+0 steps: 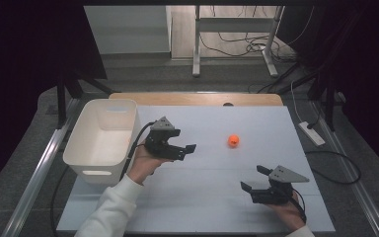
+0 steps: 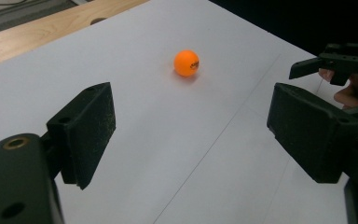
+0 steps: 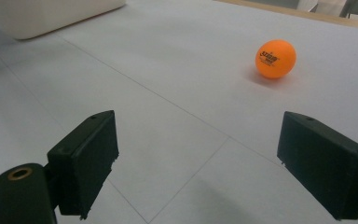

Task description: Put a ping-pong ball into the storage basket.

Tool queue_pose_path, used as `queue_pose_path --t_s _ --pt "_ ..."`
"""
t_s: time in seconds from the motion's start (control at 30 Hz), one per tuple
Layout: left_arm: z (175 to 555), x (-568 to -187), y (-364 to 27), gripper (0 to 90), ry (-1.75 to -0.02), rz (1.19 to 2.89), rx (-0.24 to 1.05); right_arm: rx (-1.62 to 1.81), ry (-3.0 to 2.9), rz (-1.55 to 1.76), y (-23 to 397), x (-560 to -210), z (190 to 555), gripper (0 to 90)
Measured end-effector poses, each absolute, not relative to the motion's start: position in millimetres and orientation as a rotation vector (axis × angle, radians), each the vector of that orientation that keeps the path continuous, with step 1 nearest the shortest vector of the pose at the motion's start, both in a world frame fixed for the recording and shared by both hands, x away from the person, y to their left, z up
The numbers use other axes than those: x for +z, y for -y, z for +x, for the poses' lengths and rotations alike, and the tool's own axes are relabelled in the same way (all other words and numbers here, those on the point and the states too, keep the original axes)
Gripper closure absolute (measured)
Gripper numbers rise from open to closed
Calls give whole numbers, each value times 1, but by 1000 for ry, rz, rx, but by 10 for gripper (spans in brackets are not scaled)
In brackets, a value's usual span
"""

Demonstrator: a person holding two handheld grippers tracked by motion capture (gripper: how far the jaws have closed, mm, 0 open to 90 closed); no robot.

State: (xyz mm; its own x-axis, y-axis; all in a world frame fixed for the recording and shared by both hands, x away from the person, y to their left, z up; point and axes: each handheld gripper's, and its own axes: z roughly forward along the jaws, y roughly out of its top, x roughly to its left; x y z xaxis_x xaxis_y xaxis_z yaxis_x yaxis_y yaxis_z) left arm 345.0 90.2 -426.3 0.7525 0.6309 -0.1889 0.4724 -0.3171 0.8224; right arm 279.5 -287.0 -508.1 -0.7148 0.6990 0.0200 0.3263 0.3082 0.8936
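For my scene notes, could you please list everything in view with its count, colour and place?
Ping-pong ball: one, orange, on the board, right of centre.
Bin: one, white, at the board's left edge.
Board: one, white, covering the table.
Table: one, wooden, its far edge showing beyond the board.
Left gripper: one, black, open, beside the bin, jaws toward the ball.
Right gripper: one, black, open, near right of the board.

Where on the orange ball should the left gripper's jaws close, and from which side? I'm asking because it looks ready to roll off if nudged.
Grip the orange ball across its widest middle, one pad on each side. It lies alone on the white sheet, so any side is free; coming down from above probably suits best, since both pads then meet it together. The left gripper is open, wide enough to straddle it.
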Motion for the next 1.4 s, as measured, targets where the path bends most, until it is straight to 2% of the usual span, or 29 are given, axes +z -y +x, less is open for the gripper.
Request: queue_pose_path --t_s 1.4 --pt "401 -472 -59 163 -933 2060 135 1368 -2205 911 288 -508 277 125"
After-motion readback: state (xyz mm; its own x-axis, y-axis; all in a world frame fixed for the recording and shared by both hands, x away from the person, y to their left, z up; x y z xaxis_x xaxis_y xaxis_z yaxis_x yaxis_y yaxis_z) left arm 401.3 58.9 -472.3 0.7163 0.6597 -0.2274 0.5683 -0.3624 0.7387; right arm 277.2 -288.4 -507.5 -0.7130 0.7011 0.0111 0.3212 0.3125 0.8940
